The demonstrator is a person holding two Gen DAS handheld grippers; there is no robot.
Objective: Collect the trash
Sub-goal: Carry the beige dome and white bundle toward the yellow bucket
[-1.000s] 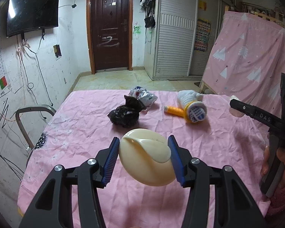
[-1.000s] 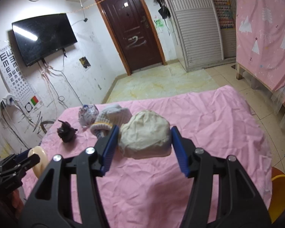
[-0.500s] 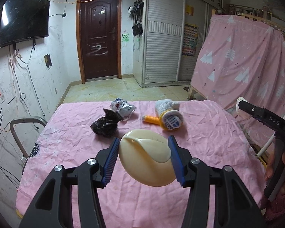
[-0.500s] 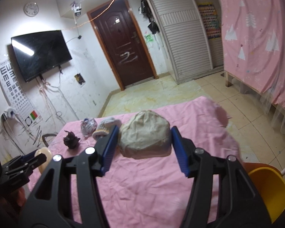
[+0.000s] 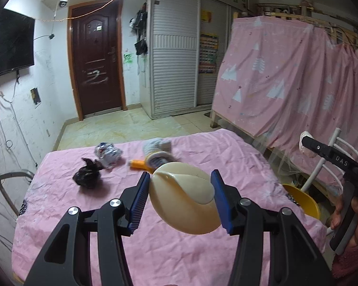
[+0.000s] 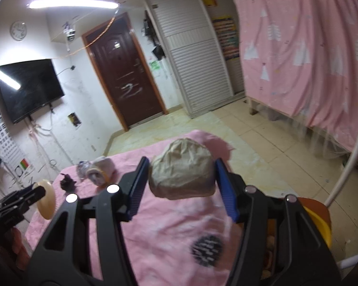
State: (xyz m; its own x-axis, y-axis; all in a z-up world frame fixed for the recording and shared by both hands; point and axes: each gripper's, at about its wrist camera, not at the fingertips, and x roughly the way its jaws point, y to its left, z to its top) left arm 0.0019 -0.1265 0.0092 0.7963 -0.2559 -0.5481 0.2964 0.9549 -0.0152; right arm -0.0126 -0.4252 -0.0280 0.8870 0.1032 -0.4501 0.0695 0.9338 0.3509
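- On the far left of my left tongs' view, a dark television [image 5: 9, 45] hangs on the wall, and a metal chair frame [image 5: 10, 178] stands just beside the left edge of the table.
- The pink tablecloth [image 5: 59, 214] covers the table; on it I count four pieces of trash lying loose: a black bag [image 5: 87, 176], a crumpled printed wrapper [image 5: 107, 153], an orange tube [image 5: 138, 164] and a white glove [image 5: 156, 151]. The tube and the glove touch and sit just behind what I carry.
- My left tongs [image 5: 180, 199] are pinching one cream plastic shell [image 5: 186, 197] between the blue pads, held above the cloth.
- My right tongs [image 6: 181, 183] are pinching one crumpled beige paper wad [image 6: 182, 169], held above the table's near right corner.
- One yellow bin [image 5: 303, 200] stands on the floor just beside the table's right edge; in the right view its rim [image 6: 322, 224] shows behind my right finger, which blocks most of it.
- A white chair frame [image 6: 350, 162] stands near the bin, and a pink curtain [image 6: 310, 47] with white trees hangs behind it.
- At the back I count one brown door [image 5: 96, 64] and one white shuttered wardrobe [image 5: 176, 54].
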